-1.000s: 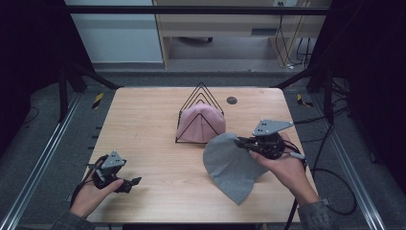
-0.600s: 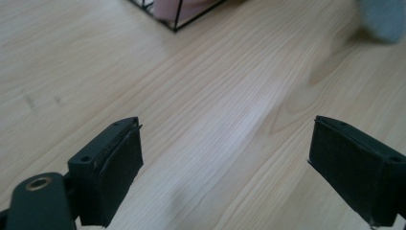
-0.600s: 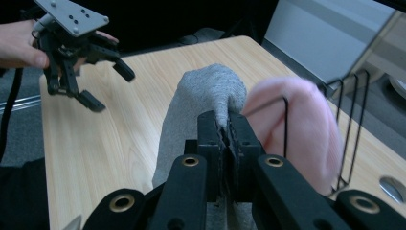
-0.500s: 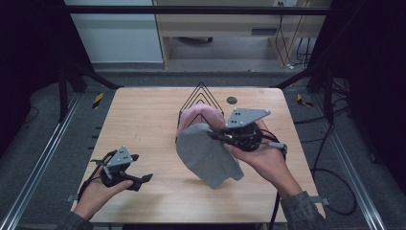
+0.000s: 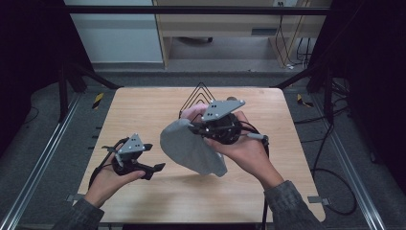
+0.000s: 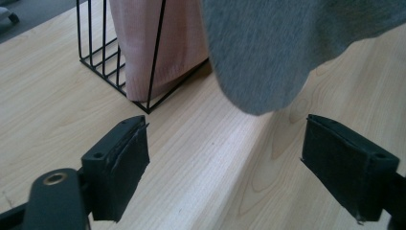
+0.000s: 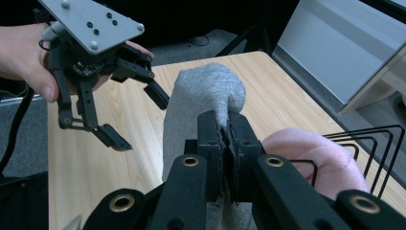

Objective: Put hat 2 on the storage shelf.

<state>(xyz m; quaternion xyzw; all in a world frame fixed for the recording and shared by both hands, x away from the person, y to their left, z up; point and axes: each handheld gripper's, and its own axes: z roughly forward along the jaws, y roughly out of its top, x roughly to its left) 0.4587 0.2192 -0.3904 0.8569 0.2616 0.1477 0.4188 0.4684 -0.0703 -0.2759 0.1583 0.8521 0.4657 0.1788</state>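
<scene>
1. Nearest, at the counter's (image 5: 143, 103) front left: left hand-held gripper (image 5: 152, 158), held in a hand (image 5: 107, 179), jaws pointing right toward the cloth.
2. In the left gripper view: jaws standing wide apart, having just been closing a little, nothing between them, bare wood below.
3. Cable (image 5: 98, 170) looping beside that hand.
4. Further in, right of centre: right hand-held gripper (image 5: 194, 128), carried in the other hand (image 5: 244, 151), grey plate (image 5: 222, 109) on top, raised off the counter.
5. In the right gripper view: jaws pressed tight together, pinching a fold of the grey cloth (image 7: 206, 96) at its upper edge.
6. Grey cloth (image 5: 189, 148) hanging from that grip in mid-air over the middle of the counter, lower end drooping toward the wood; whether touching it, impossible to tell from above.
7. In the left gripper view: cloth's (image 6: 277, 48) rounded lower edge clear of the wood, just ahead of the open jaws.
8. Seen in the right gripper view too: left hand-held gripper (image 7: 139, 115), apart from the cloth, open jaws aimed at it.
9. Behind the cloth: black wire rack (image 5: 201, 91), triangular, standing on the counter.
10. Inside the rack: pink cloth (image 5: 194, 112), bulging between the wires, lower edge resting on the wood (image 6: 158, 57).
11. Farthest: grey floor (image 5: 191, 79) beyond the counter, cupboard (image 5: 115, 43) and cables (image 5: 294, 43) at the back.
</scene>
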